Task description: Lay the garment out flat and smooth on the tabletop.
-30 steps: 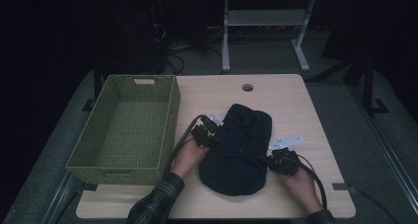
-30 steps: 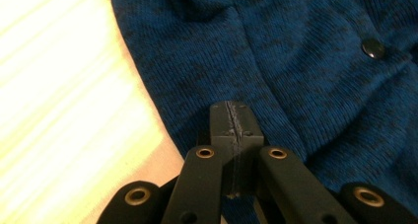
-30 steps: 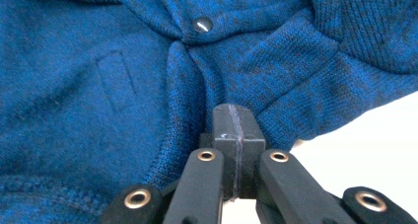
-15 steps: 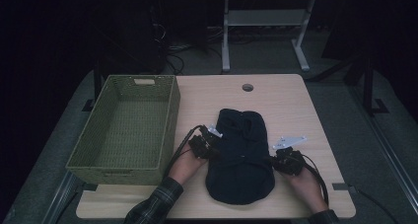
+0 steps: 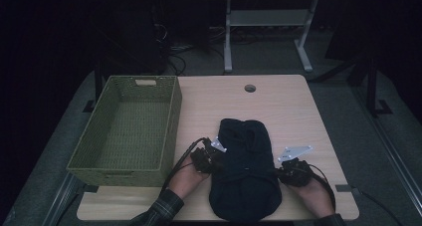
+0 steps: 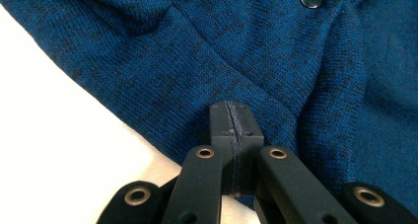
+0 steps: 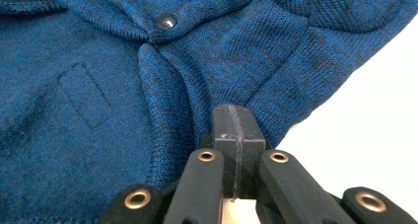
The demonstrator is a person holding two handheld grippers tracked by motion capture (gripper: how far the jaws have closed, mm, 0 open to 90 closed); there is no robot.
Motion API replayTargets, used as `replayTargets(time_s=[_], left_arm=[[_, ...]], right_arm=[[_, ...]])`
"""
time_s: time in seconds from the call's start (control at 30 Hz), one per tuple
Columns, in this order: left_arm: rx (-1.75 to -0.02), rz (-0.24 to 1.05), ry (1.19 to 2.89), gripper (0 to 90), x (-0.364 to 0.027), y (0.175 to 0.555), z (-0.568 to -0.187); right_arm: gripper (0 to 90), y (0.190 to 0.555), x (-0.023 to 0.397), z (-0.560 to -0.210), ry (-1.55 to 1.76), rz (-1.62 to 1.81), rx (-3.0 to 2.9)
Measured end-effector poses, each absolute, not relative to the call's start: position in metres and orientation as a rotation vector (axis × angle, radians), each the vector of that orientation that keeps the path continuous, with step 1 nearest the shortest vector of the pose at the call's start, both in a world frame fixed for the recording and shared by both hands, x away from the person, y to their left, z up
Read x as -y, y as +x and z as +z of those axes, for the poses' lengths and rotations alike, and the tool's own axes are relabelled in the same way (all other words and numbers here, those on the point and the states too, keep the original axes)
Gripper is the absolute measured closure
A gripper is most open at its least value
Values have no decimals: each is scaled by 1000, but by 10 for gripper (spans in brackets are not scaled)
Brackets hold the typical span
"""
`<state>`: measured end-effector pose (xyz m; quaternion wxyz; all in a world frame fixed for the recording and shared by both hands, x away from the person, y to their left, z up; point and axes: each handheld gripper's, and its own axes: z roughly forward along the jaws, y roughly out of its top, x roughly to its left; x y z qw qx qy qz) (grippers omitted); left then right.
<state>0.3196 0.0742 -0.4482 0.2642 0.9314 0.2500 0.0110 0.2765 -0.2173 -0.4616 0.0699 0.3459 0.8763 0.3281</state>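
The garment is knitted cloth, deep blue flecked with black, matt and a little rough, its ribs and stitched seams plain to see; its snap button is dark and glossy (metal or plastic, I cannot tell); the left hand-held gripper and the right hand-held gripper have matt black plastic jaws with brassy metal rivets; the desk is pale wood-grain, smooth and dull; the basket is woven, olive-green, coarse in texture.

Overhead wide; gripper views close, sharing sweater.
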Motion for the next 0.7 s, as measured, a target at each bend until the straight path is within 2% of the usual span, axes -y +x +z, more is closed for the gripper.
replayTargets(time_s=[0.23,0.43,0.7], left_arm=[[-695,-21,2481,835,-76,321,-446],[-711,53,2427,839,-74,331,-433],[-802,180,2389,849,-70,366,-440]], right_arm=[[900,274,220,-452,1009,1021,-2609],[900,293,229,-440,1061,1084,-2484],[900,330,224,-454,1120,1047,-2482]])
